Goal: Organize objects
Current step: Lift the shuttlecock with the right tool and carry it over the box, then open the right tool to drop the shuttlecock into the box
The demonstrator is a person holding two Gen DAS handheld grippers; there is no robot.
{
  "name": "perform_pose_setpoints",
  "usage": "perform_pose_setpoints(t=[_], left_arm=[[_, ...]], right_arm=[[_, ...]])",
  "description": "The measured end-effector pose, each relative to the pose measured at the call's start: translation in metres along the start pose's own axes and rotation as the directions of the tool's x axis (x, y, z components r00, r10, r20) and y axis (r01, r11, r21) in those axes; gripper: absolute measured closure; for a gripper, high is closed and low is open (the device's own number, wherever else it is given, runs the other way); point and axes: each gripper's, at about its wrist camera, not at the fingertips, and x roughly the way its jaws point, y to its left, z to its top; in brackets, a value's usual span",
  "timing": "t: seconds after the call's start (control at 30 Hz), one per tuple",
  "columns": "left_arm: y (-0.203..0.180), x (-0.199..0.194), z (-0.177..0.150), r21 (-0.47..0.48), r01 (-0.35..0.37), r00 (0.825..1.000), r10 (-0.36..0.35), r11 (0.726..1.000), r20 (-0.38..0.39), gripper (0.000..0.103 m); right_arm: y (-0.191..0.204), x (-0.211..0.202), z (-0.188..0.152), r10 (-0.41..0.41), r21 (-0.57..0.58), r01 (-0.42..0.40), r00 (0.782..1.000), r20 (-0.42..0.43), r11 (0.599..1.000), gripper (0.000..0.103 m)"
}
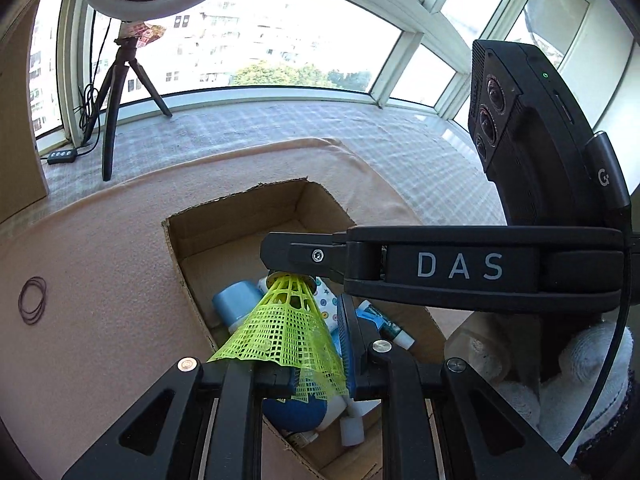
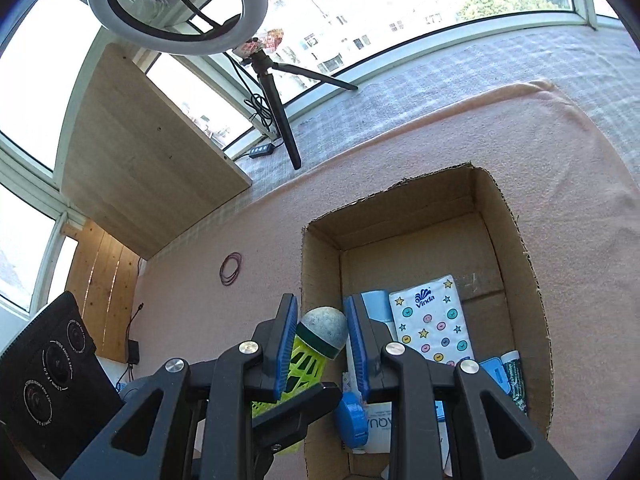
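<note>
While both tools grip one shuttlecock [image 1: 286,320] above the box [image 2: 520,240], left tool [image 1: 320,376] clenched on its skirt and right tool [image 2: 320,344] on its cork, bottles and tissues already lie inside; rubber bands [image 2: 231,268] remain on the surface [image 2: 400,152].

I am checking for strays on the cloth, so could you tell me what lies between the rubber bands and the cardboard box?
Nothing: the pink cloth is bare between the rubber bands and the cardboard box, clearest in the right wrist view.
</note>
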Motion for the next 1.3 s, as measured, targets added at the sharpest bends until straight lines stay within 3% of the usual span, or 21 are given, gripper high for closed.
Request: perform_pose_setpoints(t=[0.47,0.83,0.87,0.93,0.97,1.0,1.07,1.3], left_arm=[[-0.004,0.043,0.027,0.062,-0.061,0.998,0.063,0.996,-0.025,0.088],[-0.010,0.048,0.036,0.087,-0.055,0.998,0.058,0.995,-0.033,0.088],[-0.012,0.048,0.035,0.091,-0.057,0.997,0.060,0.994,-0.037,0.082],[-0.013,0.048,0.035,0.098,-0.066,0.997,0.070,0.993,-0.043,0.050],[-0.013,0.047,0.035,0.101,-0.073,0.996,0.077,0.992,-0.035,0.034],[-0.014,0.045,0.033,0.105,-0.072,0.997,0.075,0.992,-0.028,0.033],[-0.014,0.045,0.032,0.108,-0.072,0.997,0.075,0.992,-0.030,0.032],[-0.009,0.043,0.031,0.086,-0.055,0.998,0.059,0.995,-0.037,0.026]], right_arm=[[-0.029,0.002,0.023,-0.060,-0.006,0.060,0.998,0.008,0.998,0.082],[-0.038,-0.003,0.031,-0.083,-0.001,0.083,0.996,0.027,0.997,0.082],[-0.039,-0.004,0.032,-0.085,0.000,0.085,0.996,0.030,0.996,0.082],[-0.041,-0.007,0.033,-0.102,0.008,0.102,0.994,0.043,0.995,0.081],[-0.042,-0.009,0.034,-0.116,0.013,0.115,0.992,0.049,0.993,0.073],[-0.043,-0.010,0.035,-0.125,0.017,0.124,0.991,0.050,0.992,0.061],[-0.045,-0.012,0.035,-0.136,0.027,0.135,0.989,0.061,0.991,0.050],[-0.049,-0.015,0.034,-0.158,0.043,0.155,0.985,0.068,0.987,0.049]])
